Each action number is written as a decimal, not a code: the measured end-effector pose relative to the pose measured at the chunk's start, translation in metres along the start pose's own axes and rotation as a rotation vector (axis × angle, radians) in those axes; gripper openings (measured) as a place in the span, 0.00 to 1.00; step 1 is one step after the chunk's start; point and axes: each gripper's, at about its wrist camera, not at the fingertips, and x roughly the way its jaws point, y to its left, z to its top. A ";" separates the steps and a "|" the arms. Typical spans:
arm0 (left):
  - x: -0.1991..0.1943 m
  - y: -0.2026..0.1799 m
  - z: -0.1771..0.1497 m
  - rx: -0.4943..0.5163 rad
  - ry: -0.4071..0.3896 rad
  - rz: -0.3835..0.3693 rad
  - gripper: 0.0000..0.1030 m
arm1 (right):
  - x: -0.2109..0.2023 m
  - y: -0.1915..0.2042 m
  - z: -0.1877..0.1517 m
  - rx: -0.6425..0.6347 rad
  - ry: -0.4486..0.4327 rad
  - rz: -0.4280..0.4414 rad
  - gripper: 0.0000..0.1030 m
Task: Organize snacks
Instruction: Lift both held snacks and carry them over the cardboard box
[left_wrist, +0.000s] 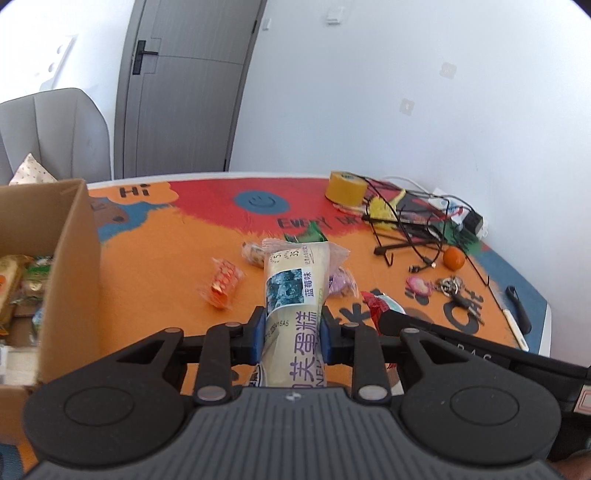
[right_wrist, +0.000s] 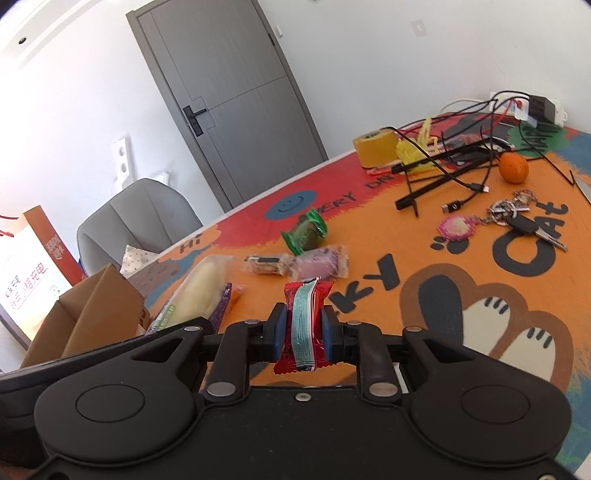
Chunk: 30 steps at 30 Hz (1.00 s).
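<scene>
Snacks (left_wrist: 221, 284) litter the mat; left gripper (left_wrist: 293, 328) pinches a cake packet (left_wrist: 295, 291); right gripper (right_wrist: 304, 332) pinches a red packet (right_wrist: 304, 325).

Orange mat (right_wrist: 369, 236) — red packet (right_wrist: 303, 325), perhaps teal-striped; green wrapper (right_wrist: 306, 232).

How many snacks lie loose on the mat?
4: green one farthest back, nut bar and purple one side by side, orange one nearer the box. More may be hidden.

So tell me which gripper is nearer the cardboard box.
Left. The left gripper, shut on the long cake pack, is right beside the box; the right gripper, holding a red packet, sits farther out.
</scene>
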 end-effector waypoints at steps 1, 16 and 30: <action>-0.004 0.002 0.002 -0.005 -0.010 0.004 0.27 | 0.000 0.003 0.001 -0.006 -0.003 0.004 0.21; -0.062 0.043 0.025 -0.059 -0.134 0.065 0.27 | -0.002 0.064 0.012 -0.087 -0.033 0.107 0.21; -0.097 0.100 0.029 -0.145 -0.191 0.176 0.27 | 0.001 0.121 0.009 -0.161 -0.028 0.203 0.21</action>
